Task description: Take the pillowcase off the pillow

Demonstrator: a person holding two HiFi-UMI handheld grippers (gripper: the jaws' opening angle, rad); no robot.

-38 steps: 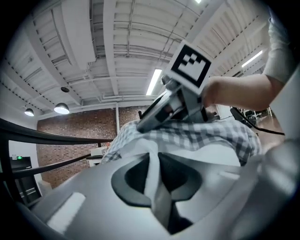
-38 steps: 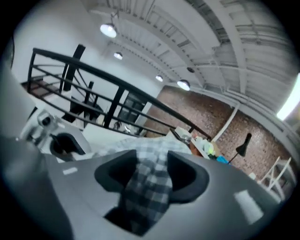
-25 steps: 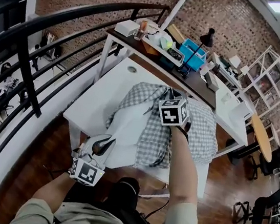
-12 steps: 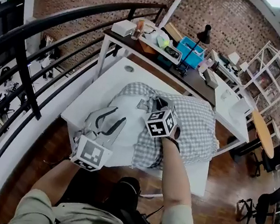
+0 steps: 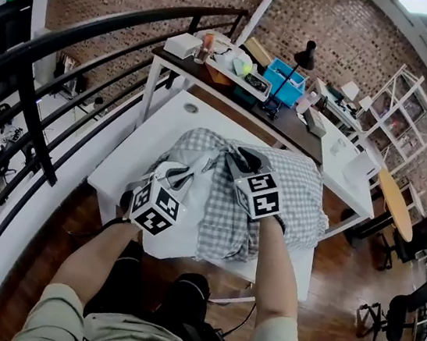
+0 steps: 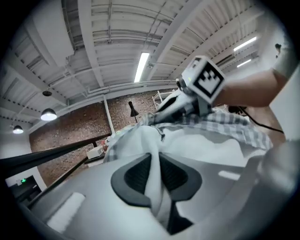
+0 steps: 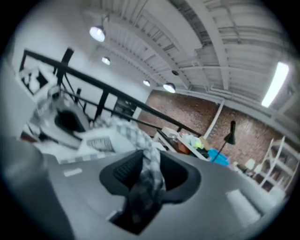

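1. Head view.
   - The white pillow lies on a white table, with its near-left part bare.
   - The checked pillowcase is bunched over the pillow's right and far part, so it appears partly off.
   - The left gripper sits at the bared left end. The right gripper sits at the gathered mouth of the case, mid-table.
   - The likely reason for this placing is that one anchors the pillow while the other draws the case.

2. Left gripper view.
   - The left gripper's jaws have just been closing and now pinch a fold of the pillow's white cloth, which runs up between the pads.
   - The hold seems meant to keep the pillow from following the case.
   - The checked cloth lies beyond, with the right gripper over it.

3. Right gripper view.
   - The right gripper's jaws have just been opening and now stand parted.
   - A twisted rope of checked pillowcase lies loosely between them and is not pressed.
   - This is probably a release to take a fresh hold further along.
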